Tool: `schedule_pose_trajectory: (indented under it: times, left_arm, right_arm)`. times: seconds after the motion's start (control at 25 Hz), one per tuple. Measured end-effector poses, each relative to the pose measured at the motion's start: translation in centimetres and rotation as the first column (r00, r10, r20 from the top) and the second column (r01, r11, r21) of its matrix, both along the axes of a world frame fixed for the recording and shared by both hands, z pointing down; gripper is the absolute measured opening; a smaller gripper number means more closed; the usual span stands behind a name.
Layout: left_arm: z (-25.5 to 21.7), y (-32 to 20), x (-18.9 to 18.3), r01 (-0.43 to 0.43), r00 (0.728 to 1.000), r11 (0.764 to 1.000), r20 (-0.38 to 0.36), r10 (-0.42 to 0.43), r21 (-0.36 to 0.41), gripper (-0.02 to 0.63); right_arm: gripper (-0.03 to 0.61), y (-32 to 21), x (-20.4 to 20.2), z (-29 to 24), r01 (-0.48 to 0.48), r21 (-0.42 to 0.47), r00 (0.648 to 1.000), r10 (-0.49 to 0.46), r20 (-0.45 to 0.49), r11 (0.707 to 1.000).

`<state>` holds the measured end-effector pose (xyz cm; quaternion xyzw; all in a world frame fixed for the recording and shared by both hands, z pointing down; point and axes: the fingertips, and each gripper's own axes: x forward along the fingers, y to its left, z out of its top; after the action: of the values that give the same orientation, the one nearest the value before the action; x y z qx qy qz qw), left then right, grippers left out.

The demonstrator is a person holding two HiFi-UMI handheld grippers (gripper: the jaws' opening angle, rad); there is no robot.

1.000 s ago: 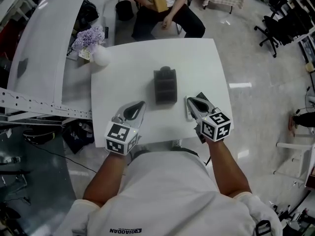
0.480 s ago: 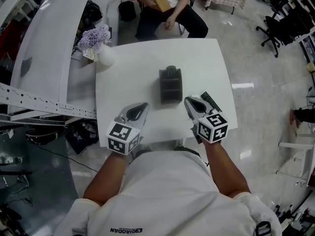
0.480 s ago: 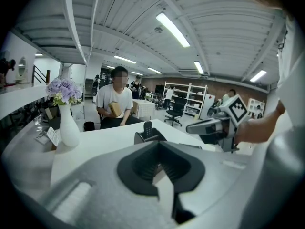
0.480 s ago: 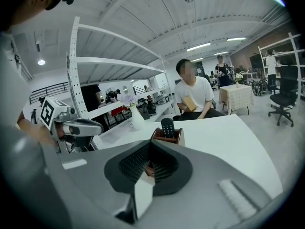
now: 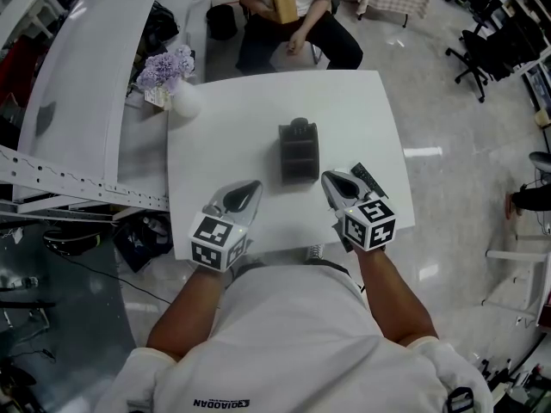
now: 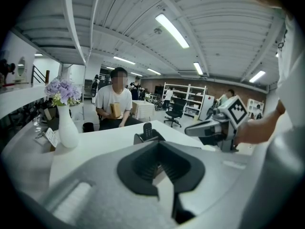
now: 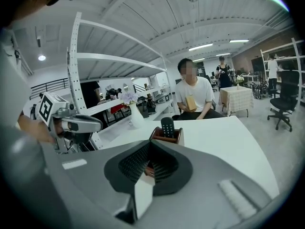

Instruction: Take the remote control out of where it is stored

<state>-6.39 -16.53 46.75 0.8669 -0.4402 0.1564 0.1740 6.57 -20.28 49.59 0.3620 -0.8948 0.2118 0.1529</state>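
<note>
A dark compartmented organizer (image 5: 298, 155) stands mid-table. A black remote control (image 5: 299, 127) stands upright in its far compartment and shows as the remote (image 7: 167, 127) in the right gripper view. My left gripper (image 5: 252, 186) hovers near the front edge, left of the organizer, jaws together and empty. On the other side my right gripper (image 5: 328, 177) is shut with nothing in it. Both point towards the organizer (image 6: 141, 138) without touching it. The left gripper view has the remote (image 6: 147, 129) poking up beyond the left gripper (image 6: 159, 144).
A white vase with purple flowers (image 5: 179, 95) stands at the table's far left corner. A person (image 5: 288, 11) sits at the far side holding a small box. A dark flat object (image 5: 368, 177) lies by the right table edge (image 5: 398, 157), next to my right gripper.
My right gripper drifted slightly towards the organizer in the first half second, then held still. The left gripper stayed put. Both stay shut.
</note>
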Motion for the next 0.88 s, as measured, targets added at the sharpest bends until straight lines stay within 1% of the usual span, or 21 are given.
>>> schedule_pose_trajectory:
  times: [0.28, 0.48, 0.64, 0.76, 0.88]
  left_arm:
    - [0.1, -0.3, -0.7, 0.022, 1.0, 1.0, -0.001, -0.022, -0.002, 0.002]
    - [0.5, -0.2, -1.6, 0.032, 0.999, 0.999, 0.02, -0.032, -0.008, 0.002]
    - [0.7, -0.1, -2.4, 0.042, 0.999, 0.999, 0.035, -0.042, -0.011, 0.002]
    - [1.0, 0.0, -3.2, 0.051, 0.998, 0.999, 0.042, -0.05, -0.014, 0.002]
    - [1.1, 0.1, -4.1, 0.07, 0.997, 0.997, 0.039, -0.069, -0.013, 0.002]
  right_arm:
    - [0.006, -1.3, -0.6, 0.0, -0.008, 0.024, 1.0, 0.008, -0.017, 1.0]
    - [0.006, -3.1, -1.9, 0.4, -0.02, 0.047, 0.999, 0.021, -0.033, 0.999]
    - [0.008, -5.2, -2.8, 1.0, -0.05, 0.061, 0.997, 0.053, -0.057, 0.997]
    - [0.058, -6.7, -3.9, 1.7, -0.053, 0.059, 0.995, 0.057, -0.08, 0.997]
    - [0.058, -8.4, -4.8, 2.4, -0.062, 0.06, 0.993, 0.068, -0.101, 0.996]
